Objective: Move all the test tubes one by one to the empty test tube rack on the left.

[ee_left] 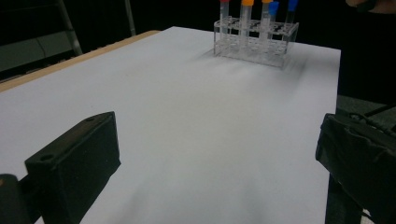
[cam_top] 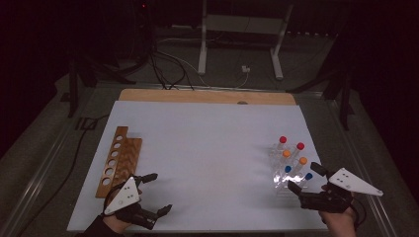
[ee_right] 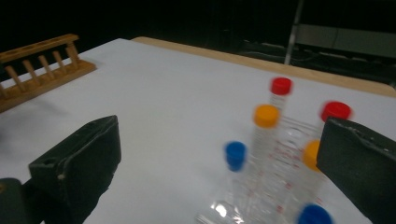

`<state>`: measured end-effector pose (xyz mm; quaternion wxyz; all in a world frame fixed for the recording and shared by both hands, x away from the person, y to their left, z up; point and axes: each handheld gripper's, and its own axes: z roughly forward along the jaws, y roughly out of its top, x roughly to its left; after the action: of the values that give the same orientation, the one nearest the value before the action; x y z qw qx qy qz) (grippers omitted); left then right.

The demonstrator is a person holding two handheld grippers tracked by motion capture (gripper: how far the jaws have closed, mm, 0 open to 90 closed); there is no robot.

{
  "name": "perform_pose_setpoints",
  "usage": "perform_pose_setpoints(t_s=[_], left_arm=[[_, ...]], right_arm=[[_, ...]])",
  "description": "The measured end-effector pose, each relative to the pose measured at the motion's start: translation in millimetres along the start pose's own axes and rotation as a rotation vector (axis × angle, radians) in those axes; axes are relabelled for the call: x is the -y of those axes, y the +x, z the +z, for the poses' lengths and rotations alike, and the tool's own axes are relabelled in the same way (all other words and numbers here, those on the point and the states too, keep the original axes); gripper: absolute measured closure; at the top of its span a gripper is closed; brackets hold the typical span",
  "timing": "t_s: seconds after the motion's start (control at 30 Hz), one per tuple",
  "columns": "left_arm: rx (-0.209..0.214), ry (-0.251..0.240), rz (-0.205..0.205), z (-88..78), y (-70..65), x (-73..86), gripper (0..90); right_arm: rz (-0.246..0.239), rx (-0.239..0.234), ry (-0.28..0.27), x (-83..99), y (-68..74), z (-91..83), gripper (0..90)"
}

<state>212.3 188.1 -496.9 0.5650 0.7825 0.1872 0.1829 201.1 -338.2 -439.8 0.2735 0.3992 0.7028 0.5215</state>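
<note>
A clear rack [cam_top: 286, 170] holding 6 capped tubes is seen at the lower right of the high view, on the white table sheet [cam_top: 207, 163]; 2 red caps sit at the far row, 2 orange in the middle, 2 blue nearest the person; the tubes stand upright, long axes vertical

The right gripper [cam_top: 307, 178] is held just beside the rack's near edge, its jaws spread wide and holding nothing; in the right gripper view the near blue-capped tube [ee_right: 235, 156] lies ahead and slightly right of centre between the 2 jaws, with the orange-capped tube [ee_right: 266, 116] behind it; the picture is blurred there, so which tube is lined up cannot be told for certain

The left gripper [cam_top: 157, 193] is seen at the lower left of the high view, near the wooden rack [cam_top: 118, 158], jaws likewise apart and empty; from the left gripper view the clear rack is well apart, at the upper right of the frame

The right hand is judged much the nearer; a level approach forward, jaws straddling 1 upright tube below its cap, is what the coming grasp seems to call for
</note>
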Motion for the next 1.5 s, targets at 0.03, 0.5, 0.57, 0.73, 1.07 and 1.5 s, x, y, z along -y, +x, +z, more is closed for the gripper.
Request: perform_pose_setpoints(t_s=[0.03, 0.5, 0.57, 0.73, 1.07, 1.5], left_arm=[[0.001, -0.001, -0.003, 0.0, 0.1, 0.0, 0.6], [0.005, -0.004, -0.007, 0.2, 0.1, 0.0, 0.6], [0.005, -0.006, -0.008, -0.1, 0.0, -0.2, 0.6], [0.003, -0.007, -0.009, -0.3, 0.3, -0.1, 0.6], [0.001, -0.005, -0.006, -0.2, 0.1, -0.1, 0.6], [0.000, -0.004, -0.008, -0.3, 0.5, 0.1, 0.6]], right_arm=[[0.006, 0.003, 0.000, 1.3, -3.9, -1.3, 0.2], [0.046, 0.072, 0.113, 17.4, -22.3, -0.4, 10.2], [0.045, 0.090, 0.140, 19.3, -22.2, 2.1, 15.8], [0.046, 0.129, 0.210, 22.7, -23.5, 5.8, 24.2], [0.121, 0.175, 0.304, 26.0, -32.5, 6.0, 54.2], [0.111, 0.194, 0.361, 25.4, -28.6, 10.4, 72.4]])
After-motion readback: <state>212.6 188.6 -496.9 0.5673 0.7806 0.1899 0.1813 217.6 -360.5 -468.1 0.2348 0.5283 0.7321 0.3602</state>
